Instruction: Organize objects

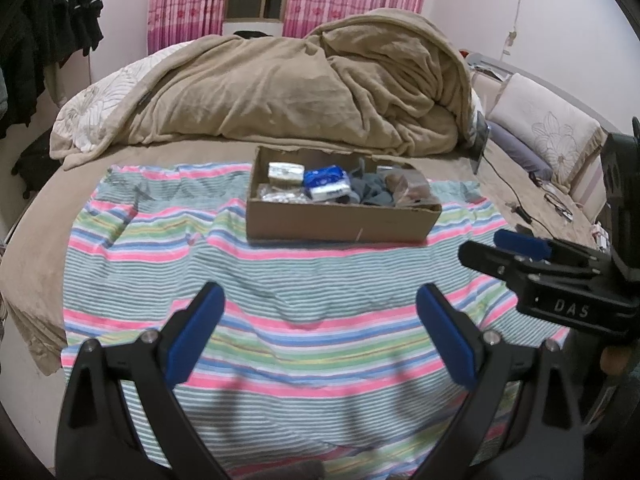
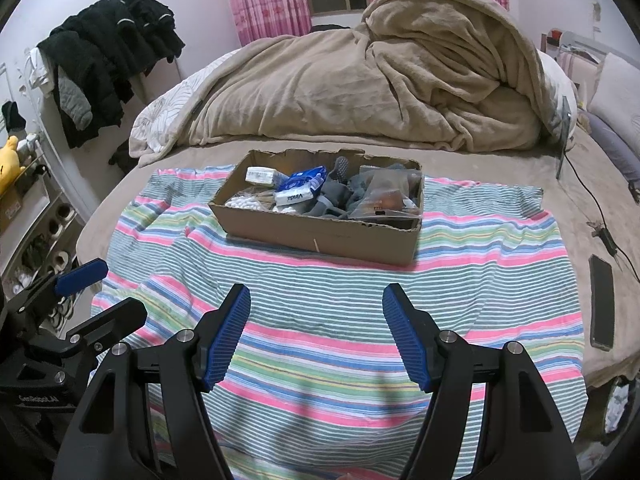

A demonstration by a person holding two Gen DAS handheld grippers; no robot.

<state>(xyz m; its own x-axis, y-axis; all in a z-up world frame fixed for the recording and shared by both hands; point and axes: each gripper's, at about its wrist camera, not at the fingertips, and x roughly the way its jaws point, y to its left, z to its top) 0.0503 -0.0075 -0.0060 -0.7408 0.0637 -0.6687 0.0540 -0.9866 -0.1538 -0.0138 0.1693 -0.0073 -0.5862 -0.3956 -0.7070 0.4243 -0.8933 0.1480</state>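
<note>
Broadly, your bed [image 2: 460, 240] filled both views, with a heaped tan blanket [image 2: 380, 92] across its far half. Nearer you, a striped cloth [image 2: 320, 320] in pink, green and blue lay spread flat over the bed.

On the far part of that cloth sat the open cardboard box [image 2: 320, 236], upright, its rim torn along the back edge. Inside it, from left to right: a white packet [image 2: 262, 177] at the back left corner, cotton swabs [image 2: 244, 202] in front of it, a blue-and-white tissue pack [image 2: 298, 192] near the middle, grey cloth [image 2: 340, 200] beside that, and a clear bag with brown contents [image 2: 390, 196] at the right end.

A dark phone [image 2: 602, 308] lay on the bare bed just right of the cloth, a black cable [image 2: 592, 200] running beyond it.

Your left claw [image 1: 320, 336] hovered over the near cloth, blue pads spread wide, nothing between them. Your right claw [image 2: 316, 336] was beside it, likewise spread and empty. Both stood well short of the box.
</note>
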